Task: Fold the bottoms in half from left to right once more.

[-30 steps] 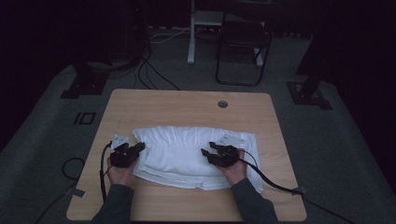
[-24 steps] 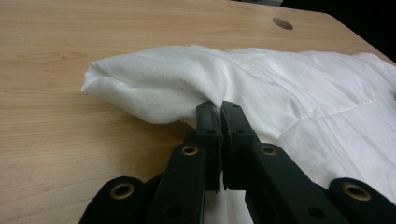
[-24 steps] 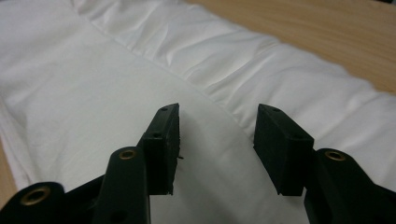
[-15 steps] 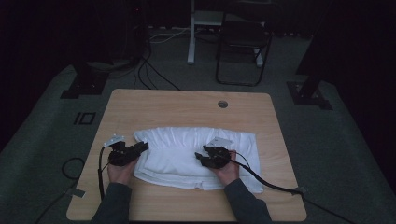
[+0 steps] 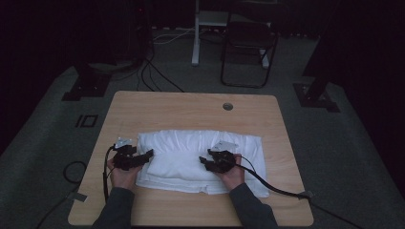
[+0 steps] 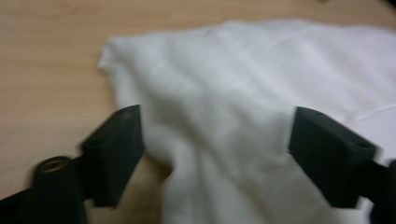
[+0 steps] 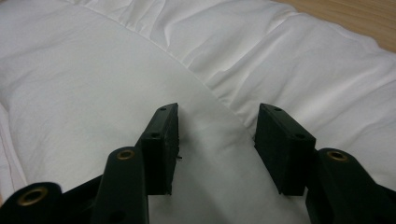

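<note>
I see the folded white cloth (image 5: 200,160) lying long side across the tabletop (image 5: 191,107). My left tongs (image 5: 145,156) have just sprung apart at its left end; my right tongs (image 5: 206,162) rest half-apart, unclamped, near its middle.

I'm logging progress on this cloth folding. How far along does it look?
Done: the white cloth already lies in a layered rectangle on the table. In hand: the left tool has just been opening at the cloth's left edge, pads off the fabric; the right tool hovers open over the middle. Left: probably another fold or smoothing.
</note>
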The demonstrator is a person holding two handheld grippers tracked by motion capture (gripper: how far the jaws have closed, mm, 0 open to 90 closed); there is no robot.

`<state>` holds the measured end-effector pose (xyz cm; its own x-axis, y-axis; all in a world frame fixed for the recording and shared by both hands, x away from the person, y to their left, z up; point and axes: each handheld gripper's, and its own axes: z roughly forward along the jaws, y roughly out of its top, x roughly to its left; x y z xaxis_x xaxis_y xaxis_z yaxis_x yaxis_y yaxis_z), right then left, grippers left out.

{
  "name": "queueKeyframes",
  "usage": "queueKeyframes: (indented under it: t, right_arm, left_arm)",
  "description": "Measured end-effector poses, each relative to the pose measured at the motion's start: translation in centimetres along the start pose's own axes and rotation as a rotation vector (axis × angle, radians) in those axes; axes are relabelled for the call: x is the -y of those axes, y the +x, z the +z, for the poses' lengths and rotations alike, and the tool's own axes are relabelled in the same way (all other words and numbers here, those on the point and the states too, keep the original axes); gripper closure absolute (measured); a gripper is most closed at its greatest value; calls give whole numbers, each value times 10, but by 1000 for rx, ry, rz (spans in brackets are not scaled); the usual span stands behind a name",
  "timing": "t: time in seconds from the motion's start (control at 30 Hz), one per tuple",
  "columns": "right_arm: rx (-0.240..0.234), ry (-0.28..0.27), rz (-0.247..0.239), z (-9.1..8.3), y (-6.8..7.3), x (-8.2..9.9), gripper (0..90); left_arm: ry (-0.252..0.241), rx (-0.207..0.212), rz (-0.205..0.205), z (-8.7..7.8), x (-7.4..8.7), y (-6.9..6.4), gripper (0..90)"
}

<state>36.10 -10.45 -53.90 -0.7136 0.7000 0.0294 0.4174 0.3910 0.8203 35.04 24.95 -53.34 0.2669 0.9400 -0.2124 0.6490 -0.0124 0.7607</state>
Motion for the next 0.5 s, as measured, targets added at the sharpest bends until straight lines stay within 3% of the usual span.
queueKeyframes:
  t: [0.03, 0.07, 0.23, 0.27, 0.3, 0.33, 0.37, 0.4, 0.5]
  right_arm:
    - [1, 0, -1, 0, 0, 0, 488]
    - [1, 0, 0, 0, 0, 0, 487]
    - [-2, 1, 2, 0, 0, 0, 487]
    - [-3, 1, 3, 1, 0, 0, 487]
    - [-3, 1, 3, 1, 0, 0, 487]
    - [-5, 0, 6, 1, 0, 1, 487]
    - [-5, 0, 6, 1, 0, 1, 487]
    - [-6, 1, 7, 1, 0, 1, 487]
    - [-9, 1, 12, 2, -1, 2, 485]
  left_arm:
    - [38, -22, -26, 5, 5, 5, 115]
    - [41, -36, -34, 7, 6, 6, 102]
    - [64, -15, -65, 14, 10, 12, 101]
    - [58, 16, -83, 16, 12, 13, 105]
    - [58, 16, -83, 16, 12, 13, 121]
    - [51, 64, -113, 16, 11, 15, 131]
    - [51, 64, -113, 16, 11, 15, 146]
    - [41, 122, -147, 18, 11, 17, 146]
    - [31, 215, -200, 22, 10, 18, 145]
